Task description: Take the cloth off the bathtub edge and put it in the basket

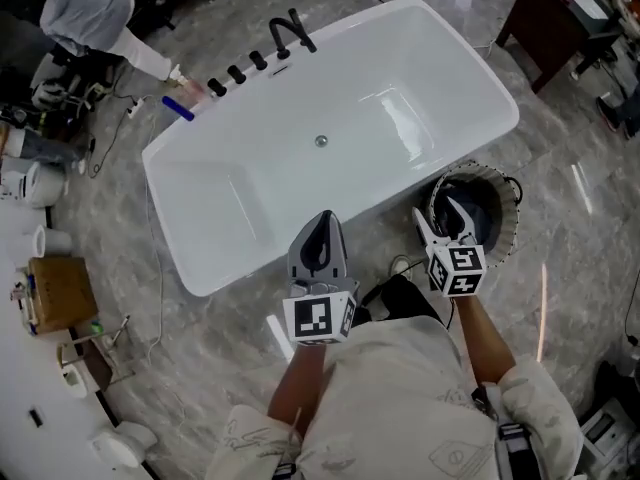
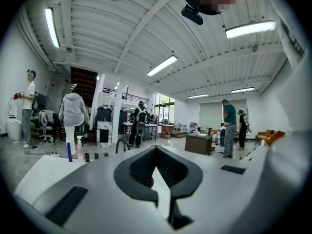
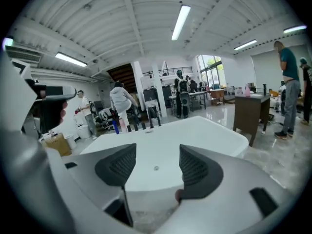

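The white bathtub (image 1: 400, 193) fills the middle of the head view, and I see no cloth on its near edge. A round wire basket (image 1: 508, 220) stands on the floor at its right, with a dark cloth (image 1: 483, 211) lying inside. My right gripper (image 1: 437, 211) hovers above the basket's left side, its jaws apart and empty. Its own view looks across the bathtub (image 3: 161, 135) between the open right gripper's (image 3: 156, 157) pads. My left gripper (image 1: 322, 218) is over the tub's near edge, shut on nothing. In its own view, the left gripper (image 2: 156, 148) shows its tips meeting.
A black faucet (image 1: 288, 31) and knobs line the tub's far rim, beside a blue bottle (image 1: 178, 108). A person (image 1: 90, 13) bends at the far left. A cardboard box (image 1: 60, 293) sits left, a dark desk (image 1: 560, 18) far right. Cables trail near the basket.
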The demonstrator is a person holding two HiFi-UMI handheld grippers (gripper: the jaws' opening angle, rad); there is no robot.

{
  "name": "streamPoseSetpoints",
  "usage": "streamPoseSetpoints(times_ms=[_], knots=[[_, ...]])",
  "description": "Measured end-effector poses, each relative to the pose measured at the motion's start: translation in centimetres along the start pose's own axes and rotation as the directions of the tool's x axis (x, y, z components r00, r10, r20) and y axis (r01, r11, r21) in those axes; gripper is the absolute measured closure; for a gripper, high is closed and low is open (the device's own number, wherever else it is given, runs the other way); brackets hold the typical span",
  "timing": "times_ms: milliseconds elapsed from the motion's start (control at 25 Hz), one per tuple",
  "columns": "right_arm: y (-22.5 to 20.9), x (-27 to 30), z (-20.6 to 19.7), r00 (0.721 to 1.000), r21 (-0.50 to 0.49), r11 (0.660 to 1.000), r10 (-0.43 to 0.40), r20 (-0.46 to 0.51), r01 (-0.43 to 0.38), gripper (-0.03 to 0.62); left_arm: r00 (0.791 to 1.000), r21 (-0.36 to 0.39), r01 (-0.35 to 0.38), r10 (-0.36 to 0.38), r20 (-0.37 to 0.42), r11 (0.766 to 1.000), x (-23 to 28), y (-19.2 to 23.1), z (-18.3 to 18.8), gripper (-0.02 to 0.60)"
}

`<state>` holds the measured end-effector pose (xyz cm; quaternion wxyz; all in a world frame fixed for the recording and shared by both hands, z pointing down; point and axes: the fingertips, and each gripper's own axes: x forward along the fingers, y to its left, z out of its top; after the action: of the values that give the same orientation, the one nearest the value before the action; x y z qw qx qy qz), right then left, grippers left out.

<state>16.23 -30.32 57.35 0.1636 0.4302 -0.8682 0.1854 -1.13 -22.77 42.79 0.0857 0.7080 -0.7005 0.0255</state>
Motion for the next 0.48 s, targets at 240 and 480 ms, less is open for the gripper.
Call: streamPoseSetpoints(times_ms=[240,480], knots=[[9.1,-0.8,7.1,0.985,-0.119,0.986,0.130,0.118,-0.115,0.336,0.990,-0.008,-0.134,0.135,0.039,0.991,-6.0,7.1,2.1,0.586],[16.8,-2.1,13.7,0.946,-0.244,0.950,0.248,0.210,-0.195,0.330,0.960,-0.029,-0.268,0.270,0.069,0.963,-11.1,12.8,4.4,0.586]])
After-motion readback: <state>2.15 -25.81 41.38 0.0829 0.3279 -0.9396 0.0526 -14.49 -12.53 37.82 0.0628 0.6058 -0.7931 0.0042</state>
